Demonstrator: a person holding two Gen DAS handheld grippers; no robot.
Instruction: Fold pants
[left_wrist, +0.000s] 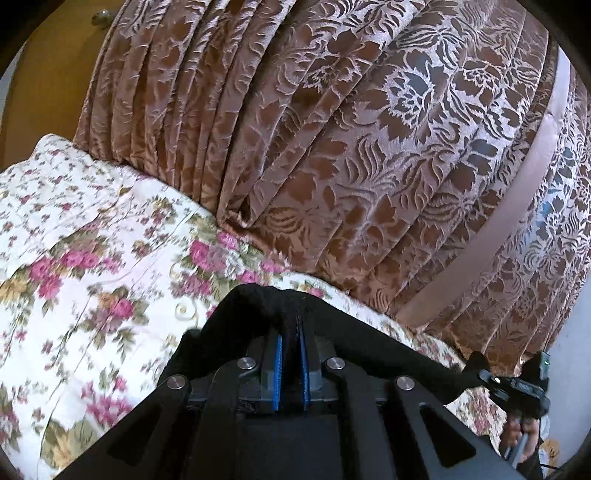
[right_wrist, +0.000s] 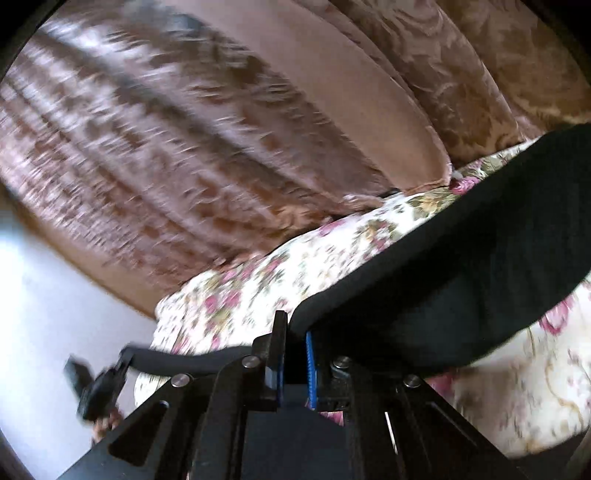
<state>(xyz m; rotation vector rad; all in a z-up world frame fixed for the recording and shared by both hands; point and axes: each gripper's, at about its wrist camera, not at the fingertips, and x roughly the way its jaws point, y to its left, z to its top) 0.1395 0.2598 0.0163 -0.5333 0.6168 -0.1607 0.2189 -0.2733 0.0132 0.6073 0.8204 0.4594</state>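
The black pants bunch up between the blue pads of my left gripper, which is shut on the fabric above the floral bedspread. A taut black edge runs right towards the right tool's body. In the right wrist view my right gripper is shut on an edge of the pants. From there the cloth spreads as a broad black sheet up to the right. A narrow black strip leads left to the left tool's body. The right wrist view is motion-blurred.
A brown patterned curtain hangs behind the bed and touches the bedspread. A white wall lies at the left of the right wrist view. Part of a hand holds the right tool.
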